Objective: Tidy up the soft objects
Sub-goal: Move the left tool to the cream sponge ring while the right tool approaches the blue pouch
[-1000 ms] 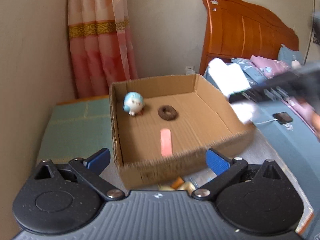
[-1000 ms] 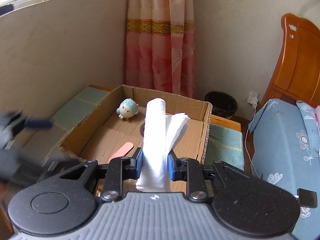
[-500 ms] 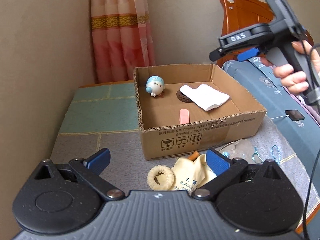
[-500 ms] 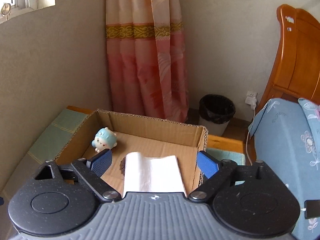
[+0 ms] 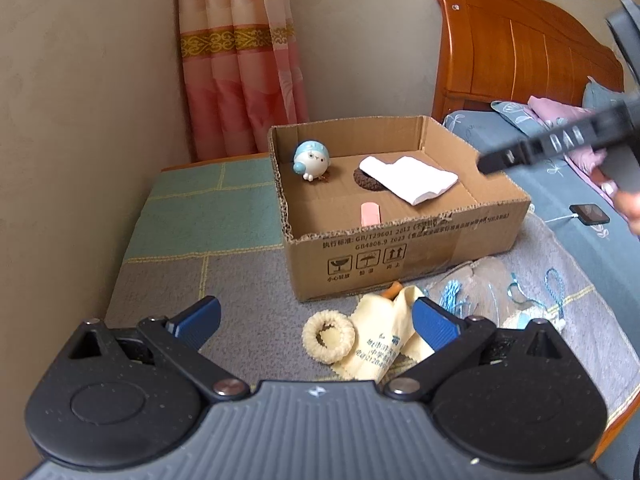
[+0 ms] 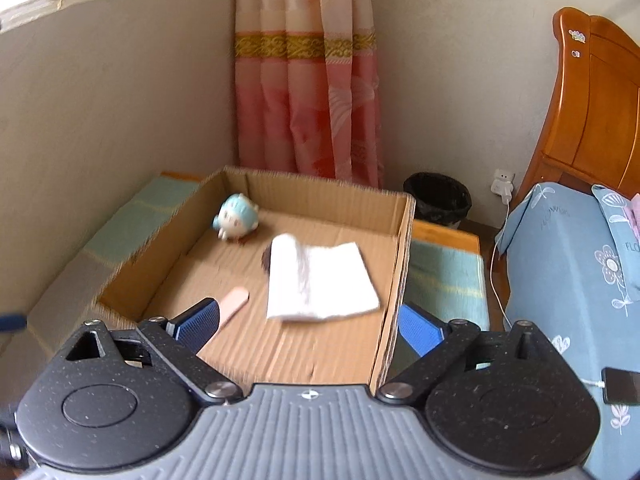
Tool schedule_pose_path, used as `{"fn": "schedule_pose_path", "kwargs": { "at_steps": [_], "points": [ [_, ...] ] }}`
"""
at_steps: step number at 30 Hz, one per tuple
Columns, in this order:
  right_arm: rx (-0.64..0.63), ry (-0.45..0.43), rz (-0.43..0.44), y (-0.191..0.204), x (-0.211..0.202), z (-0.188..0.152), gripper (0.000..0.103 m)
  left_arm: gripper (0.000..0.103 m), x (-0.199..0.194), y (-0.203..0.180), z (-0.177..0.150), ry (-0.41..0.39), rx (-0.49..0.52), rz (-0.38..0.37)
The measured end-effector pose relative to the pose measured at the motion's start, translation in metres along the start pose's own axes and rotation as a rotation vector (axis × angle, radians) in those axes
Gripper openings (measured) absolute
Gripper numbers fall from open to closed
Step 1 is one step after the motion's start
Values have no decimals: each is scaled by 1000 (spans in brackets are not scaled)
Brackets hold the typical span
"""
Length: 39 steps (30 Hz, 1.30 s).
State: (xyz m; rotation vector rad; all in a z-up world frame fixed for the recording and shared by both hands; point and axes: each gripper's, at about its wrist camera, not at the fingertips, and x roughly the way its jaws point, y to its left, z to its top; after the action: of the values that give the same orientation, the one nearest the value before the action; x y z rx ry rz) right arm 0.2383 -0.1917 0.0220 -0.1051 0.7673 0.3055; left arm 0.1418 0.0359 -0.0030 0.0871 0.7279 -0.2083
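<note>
An open cardboard box (image 5: 400, 236) holds a folded white cloth (image 5: 412, 180), a blue plush toy (image 5: 311, 160), a brown ring (image 5: 366, 182) partly under the cloth, and a pink strip (image 5: 370, 214). In front of the box lie a cream scrunchie (image 5: 328, 336) and a yellow cloth (image 5: 384, 332). My left gripper (image 5: 316, 322) hangs open above these two, holding nothing. My right gripper (image 6: 308, 322) hovers over the box's near right corner. Its jaws are opening, with nothing between them. The white cloth (image 6: 320, 280) lies loose on the box floor.
A clear pouch with blue cords (image 5: 480, 284) lies right of the yellow cloth. A phone on a cable (image 5: 590, 214) rests on the blue bedding. A black bin (image 6: 438, 200) stands behind the box near the curtain. A wooden headboard (image 5: 520, 52) rises at the right.
The right gripper opened and let go of the white cloth, which now lies in the box. The left gripper drew back from the box, bringing the scrunchie and yellow cloth into view.
</note>
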Motion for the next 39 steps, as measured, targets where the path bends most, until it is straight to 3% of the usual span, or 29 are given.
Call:
{"fn": "schedule_pose_path", "kwargs": {
  "at_steps": [11, 20, 29, 39],
  "points": [
    [19, 106, -18, 16, -6, -77, 99, 102, 1, 1, -21, 44, 2, -13],
    [45, 208, -6, 31, 2, -118, 99, 102, 3, -3, -26, 57, 18, -28],
    [8, 222, -53, 44, 15, -131, 99, 102, 5, -7, -30, 71, 23, -38],
    [3, 219, -51, 28, 9, -146, 103, 102, 21, 0, -29, 90, 7, -20]
  ]
}}
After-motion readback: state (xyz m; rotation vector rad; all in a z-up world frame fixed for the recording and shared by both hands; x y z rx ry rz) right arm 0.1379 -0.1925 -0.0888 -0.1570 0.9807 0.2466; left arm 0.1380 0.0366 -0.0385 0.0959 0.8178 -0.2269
